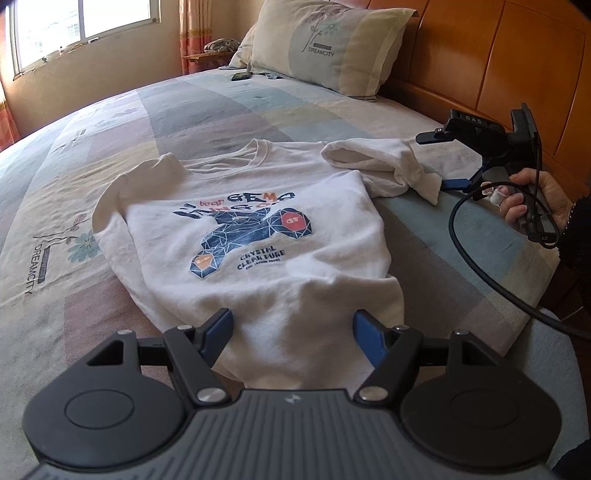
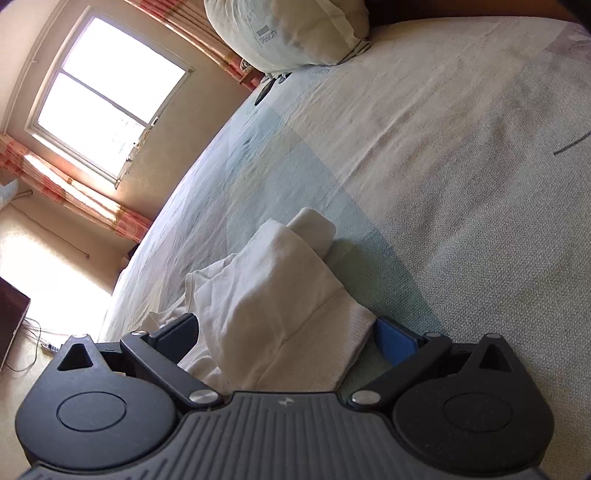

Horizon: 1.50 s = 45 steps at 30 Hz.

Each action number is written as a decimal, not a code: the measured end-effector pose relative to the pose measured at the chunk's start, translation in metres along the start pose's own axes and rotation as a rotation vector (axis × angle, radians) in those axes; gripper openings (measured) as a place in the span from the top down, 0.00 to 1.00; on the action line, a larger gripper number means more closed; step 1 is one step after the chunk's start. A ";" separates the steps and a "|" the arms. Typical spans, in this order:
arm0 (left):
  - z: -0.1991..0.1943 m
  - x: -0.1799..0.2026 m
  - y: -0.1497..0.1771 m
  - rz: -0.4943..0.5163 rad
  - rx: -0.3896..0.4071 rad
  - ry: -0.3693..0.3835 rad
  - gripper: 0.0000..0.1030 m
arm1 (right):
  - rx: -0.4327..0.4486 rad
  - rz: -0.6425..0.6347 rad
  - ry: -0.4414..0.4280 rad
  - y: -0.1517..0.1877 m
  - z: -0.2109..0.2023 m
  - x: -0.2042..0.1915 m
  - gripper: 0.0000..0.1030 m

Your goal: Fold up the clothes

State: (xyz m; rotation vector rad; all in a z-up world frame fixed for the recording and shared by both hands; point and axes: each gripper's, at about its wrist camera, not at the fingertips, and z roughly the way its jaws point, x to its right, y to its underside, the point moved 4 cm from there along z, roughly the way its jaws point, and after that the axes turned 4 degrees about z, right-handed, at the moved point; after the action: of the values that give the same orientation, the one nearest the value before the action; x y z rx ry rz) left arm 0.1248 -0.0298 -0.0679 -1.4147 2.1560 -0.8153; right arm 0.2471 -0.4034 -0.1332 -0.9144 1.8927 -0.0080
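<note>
One white sweatshirt [image 1: 258, 236], two claws, one pillow [image 1: 325, 44], one dark phone-like item [image 1: 241, 76] nr pillow. Sweatshirt lying face-up on patterned bed [image 1: 110, 122], collar toward headboard [image 1: 498, 62], blue/orange geometric print w/ text "CRYSTAL CLEAR PURE" mid-chest. Far sleeve tucked along body; near sleeve [image 1: 384, 162] bunched, stretched out toward bed's edge. Left claw [image 1: 291, 332] wide open, nothing gripped, blue pads hovering just over hem. Right claw [image 1: 448, 162], held in a hand [image 1: 532, 199], turned on its side w/ one finger above the other, at ribbed cuff [image 2: 325, 343]; in right wrist view cuff sits between spread fingers, touching blue pad [image 2: 397, 341]; can't tell if actually clamped. Plenty of bare bedspread beyond collar & on window [image 1: 74, 26] side; less room on hand's side, bed edge close. Cable [image 1: 480, 266] looping from right claw over that edge.
</note>
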 end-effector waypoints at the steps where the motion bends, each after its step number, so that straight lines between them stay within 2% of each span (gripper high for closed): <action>1: 0.000 0.000 0.001 -0.004 0.000 0.001 0.29 | 0.001 0.018 -0.017 0.002 -0.001 0.000 0.00; 3: 0.002 0.000 0.001 -0.009 -0.004 0.003 0.29 | -0.016 0.050 -0.076 0.012 -0.003 0.001 0.00; 4: 0.003 0.000 0.001 -0.010 -0.007 0.003 0.29 | -0.004 0.022 -0.070 0.016 -0.004 0.001 0.00; 6: 0.005 0.002 0.000 -0.005 -0.010 0.000 0.29 | 0.020 -0.031 -0.059 0.024 -0.005 0.000 0.07; 9: 0.003 0.006 -0.003 -0.001 0.003 0.005 0.29 | 0.086 0.005 -0.037 0.018 -0.001 0.008 0.24; 11: 0.001 0.007 -0.002 -0.003 0.006 0.010 0.29 | 0.119 0.043 -0.008 0.012 0.003 0.015 0.47; 12: 0.001 0.007 -0.002 -0.003 0.006 0.011 0.29 | 0.120 0.043 0.016 0.011 0.004 0.016 0.52; 15: 0.001 0.007 -0.001 0.001 -0.002 0.003 0.29 | 0.118 0.039 0.076 0.009 0.005 0.019 0.89; 16: 0.001 0.006 -0.001 -0.001 -0.003 -0.001 0.29 | 0.113 0.036 0.090 0.008 0.005 0.019 0.94; 20: -0.002 0.002 -0.004 0.000 0.005 -0.016 0.29 | 0.129 -0.048 0.166 -0.004 -0.003 0.011 0.93; 24: -0.003 -0.001 -0.005 -0.003 0.009 -0.022 0.29 | 0.182 -0.169 0.268 -0.038 -0.022 -0.001 0.93; 27: -0.003 -0.003 -0.005 -0.004 0.005 -0.026 0.29 | 0.226 -0.292 0.402 -0.066 -0.035 -0.009 0.93; 30: -0.003 -0.006 -0.006 -0.001 0.004 -0.028 0.29 | 0.264 -0.363 0.509 -0.088 -0.047 -0.012 0.93; 34: -0.005 -0.010 -0.006 0.010 0.002 -0.033 0.29 | 0.277 -0.470 0.687 -0.097 -0.051 -0.014 0.92; 36: -0.008 -0.015 -0.007 0.016 0.002 -0.044 0.29 | 0.264 -0.492 0.690 -0.086 -0.051 -0.021 0.81; 38: -0.012 -0.021 -0.007 0.016 0.003 -0.055 0.29 | 0.252 -0.513 0.692 -0.074 -0.052 -0.028 0.65; 41: -0.020 -0.039 -0.007 -0.004 0.005 -0.077 0.29 | 0.231 -0.545 0.693 -0.056 -0.052 -0.039 0.54; 45: -0.027 -0.069 -0.004 -0.025 -0.005 -0.144 0.26 | 0.117 -0.577 0.508 -0.006 -0.047 -0.071 0.48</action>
State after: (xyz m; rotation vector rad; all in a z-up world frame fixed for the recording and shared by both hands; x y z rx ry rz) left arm 0.1368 0.0394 -0.0427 -1.4589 2.0368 -0.6950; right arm 0.2302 -0.3828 -0.0520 -1.4433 1.9770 -0.7511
